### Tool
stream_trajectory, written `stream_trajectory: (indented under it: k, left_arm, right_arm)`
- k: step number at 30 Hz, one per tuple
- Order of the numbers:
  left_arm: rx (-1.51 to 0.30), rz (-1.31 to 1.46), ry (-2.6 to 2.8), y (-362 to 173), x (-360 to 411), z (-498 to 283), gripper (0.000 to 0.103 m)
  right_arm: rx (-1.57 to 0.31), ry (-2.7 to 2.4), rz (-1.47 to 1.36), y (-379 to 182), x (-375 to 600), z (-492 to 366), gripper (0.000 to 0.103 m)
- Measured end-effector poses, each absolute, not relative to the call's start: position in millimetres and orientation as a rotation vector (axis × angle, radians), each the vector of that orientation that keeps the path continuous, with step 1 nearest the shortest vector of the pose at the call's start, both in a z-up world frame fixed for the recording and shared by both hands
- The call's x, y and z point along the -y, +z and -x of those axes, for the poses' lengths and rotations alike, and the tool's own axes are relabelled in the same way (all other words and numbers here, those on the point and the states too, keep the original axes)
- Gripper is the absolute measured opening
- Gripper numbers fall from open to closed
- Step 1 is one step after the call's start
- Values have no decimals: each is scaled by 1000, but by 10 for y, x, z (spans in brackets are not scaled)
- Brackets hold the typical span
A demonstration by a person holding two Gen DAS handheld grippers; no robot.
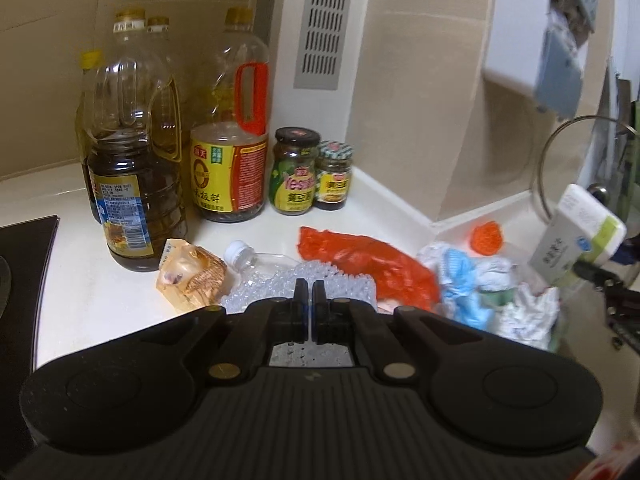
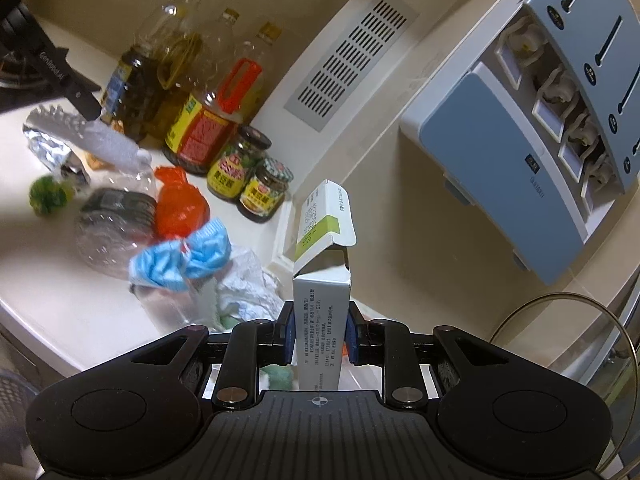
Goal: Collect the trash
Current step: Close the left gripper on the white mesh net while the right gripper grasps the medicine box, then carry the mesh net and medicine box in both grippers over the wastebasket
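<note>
- White cardboard box (image 2: 322,312) with a green stripe and an open top flap stands clamped between the right tongs (image 2: 320,334), lower centre of the right wrist view, lifted off the desk (image 2: 60,304).
- Left tongs (image 1: 309,294) are pressed together; from the right wrist view they appear to pinch a bubbled clear wrapper (image 2: 100,136) at upper left.
- Remaining trash lies mid-frame: red plastic bag (image 1: 372,264), blue face mask (image 1: 460,280), crumpled tissues (image 1: 528,312), crushed water bottle (image 1: 256,264), snack packet (image 1: 192,276).
- Judged step: carrying picked items away. Next calls for a bin, which is not in sight.
- Oil bottles (image 1: 132,184) and sauce jars (image 1: 296,172) stay.
</note>
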State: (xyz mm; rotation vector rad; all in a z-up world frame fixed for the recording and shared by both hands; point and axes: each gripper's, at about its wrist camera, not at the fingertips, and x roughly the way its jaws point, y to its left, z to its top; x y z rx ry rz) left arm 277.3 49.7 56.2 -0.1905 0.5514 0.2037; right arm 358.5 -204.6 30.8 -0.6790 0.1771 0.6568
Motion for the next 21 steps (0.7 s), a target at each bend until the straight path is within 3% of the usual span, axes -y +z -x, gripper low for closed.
stream_trajectory:
  k: [21]
  left_arm:
    - [-663,256,-2,190,265,-1689,0]
  right_arm:
    - [-313,780,558,237,2120,-2175,25]
